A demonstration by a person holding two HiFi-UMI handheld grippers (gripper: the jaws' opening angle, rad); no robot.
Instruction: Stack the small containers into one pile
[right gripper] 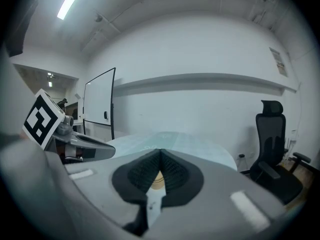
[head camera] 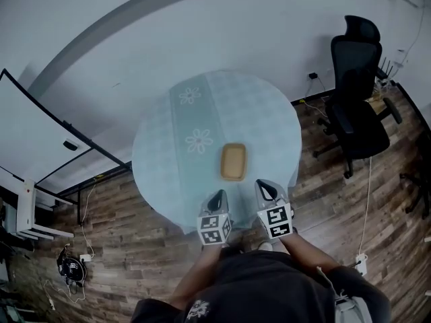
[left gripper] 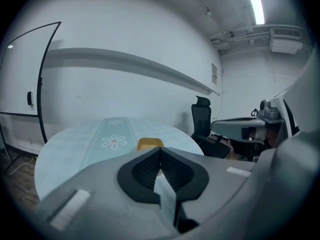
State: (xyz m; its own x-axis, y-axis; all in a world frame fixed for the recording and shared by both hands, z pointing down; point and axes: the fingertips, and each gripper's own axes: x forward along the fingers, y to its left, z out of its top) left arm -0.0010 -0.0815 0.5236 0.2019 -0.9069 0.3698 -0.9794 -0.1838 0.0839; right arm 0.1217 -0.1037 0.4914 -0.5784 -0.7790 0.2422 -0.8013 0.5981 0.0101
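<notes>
**Both grippers shut and empty, container ahead on the table**

Head view: a yellow container point(head camera: 234, 161) sits on the round table point(head camera: 161, 147), on its near half, to the right of a flower print. The left gripper point(head camera: 217, 199) and right gripper point(head camera: 267, 190) hang side by side at the table's near edge. The container lies just beyond them, and neither touches it. I cannot tell whether it is one container or several nested.

Left gripper view: the ribbed jaws meet with nothing between them. The container point(left gripper: 150, 144) shows just above their tips, farther out on the cloth.

Right gripper view: these jaws are pressed together too, on nothing. A sliver of the container point(right gripper: 157, 179) shows beyond them.
</notes>
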